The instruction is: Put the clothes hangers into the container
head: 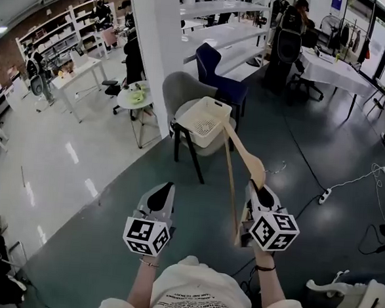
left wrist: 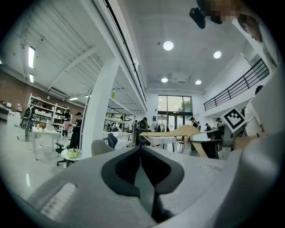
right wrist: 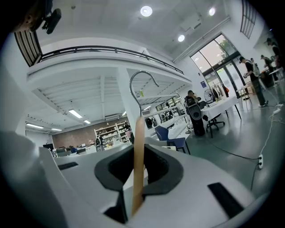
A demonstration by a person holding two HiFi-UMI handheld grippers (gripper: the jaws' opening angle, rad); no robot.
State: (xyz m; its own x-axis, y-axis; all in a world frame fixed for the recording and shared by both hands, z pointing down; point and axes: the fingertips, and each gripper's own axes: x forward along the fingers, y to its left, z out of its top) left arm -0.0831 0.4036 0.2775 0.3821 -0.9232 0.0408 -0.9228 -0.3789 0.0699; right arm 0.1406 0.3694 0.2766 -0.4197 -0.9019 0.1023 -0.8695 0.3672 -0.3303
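My right gripper (head: pixel 261 185) is shut on a wooden clothes hanger (head: pixel 243 159), which reaches forward and left toward the white perforated container (head: pixel 204 120). In the right gripper view the hanger's wood (right wrist: pixel 138 160) runs up between the jaws of the right gripper (right wrist: pixel 139 165), and its metal hook (right wrist: pixel 141 84) curls above. The container sits on a grey chair (head: pixel 181 91). My left gripper (head: pixel 161 197) hangs level to the left with its jaws together and nothing in them. The left gripper view shows the left gripper (left wrist: pixel 141 167) shut, with the hanger (left wrist: pixel 177 132) off to its right.
A white pillar (head: pixel 150 48) rises left of the chair. A blue chair (head: pixel 218 69) stands behind the container. A small round table (head: pixel 134 97) sits further left. Cables and a power strip (head: pixel 324 195) lie on the floor to the right. People sit at distant desks.
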